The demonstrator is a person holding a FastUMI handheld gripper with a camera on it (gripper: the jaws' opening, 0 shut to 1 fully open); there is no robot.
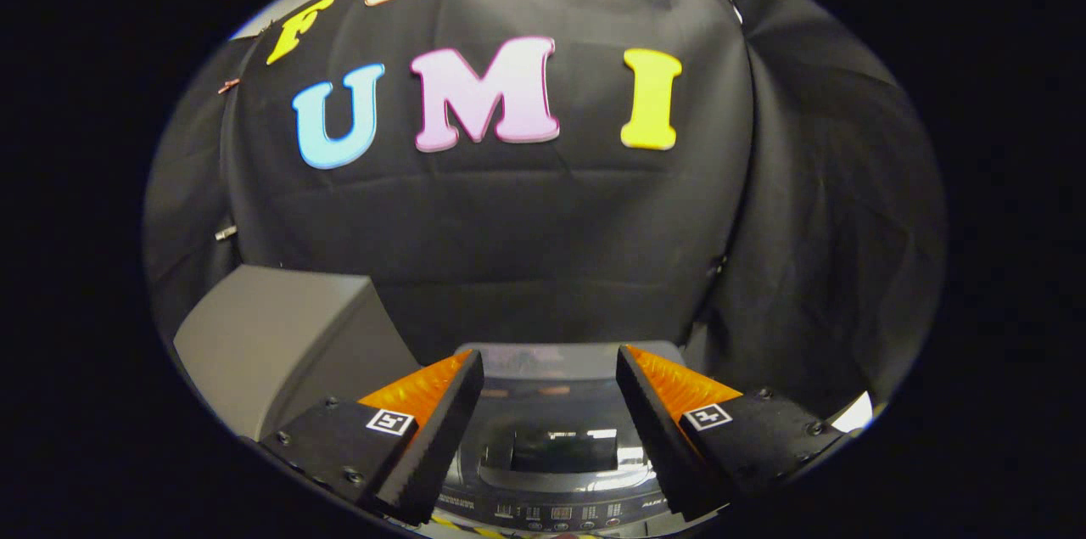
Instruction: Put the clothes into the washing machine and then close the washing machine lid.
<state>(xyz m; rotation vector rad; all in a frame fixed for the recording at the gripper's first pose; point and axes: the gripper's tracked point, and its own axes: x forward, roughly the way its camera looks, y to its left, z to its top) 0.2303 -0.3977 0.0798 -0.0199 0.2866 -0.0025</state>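
gripper view: claw (550, 403) spread wide, nothing between the fingers, no cloth pinched. washing machine (551, 471) sits below and just ahead of the fingers, at 6 o'clock from the claw midpoint, seen from above. its lid (556, 446) looks dark and glossy, lying flat and closed as far as i can tell, with a clear window panel in the middle. control panel (551, 512) with small buttons and a display runs along the near edge. a grey box (271, 344) stands at about 9 o'clock of the machine, just beside it; what it is i cannot tell. black cloth wall (509, 225) beyond everything at 12 o'clock.

progress, judged: no clothes visible anywhere, not in the claw, not on the machine. either the run is at its very start or the lid is already shut with clothes inside; cannot tell which, drum is hidden under the lid. claw hovers above the machine, not touching it.
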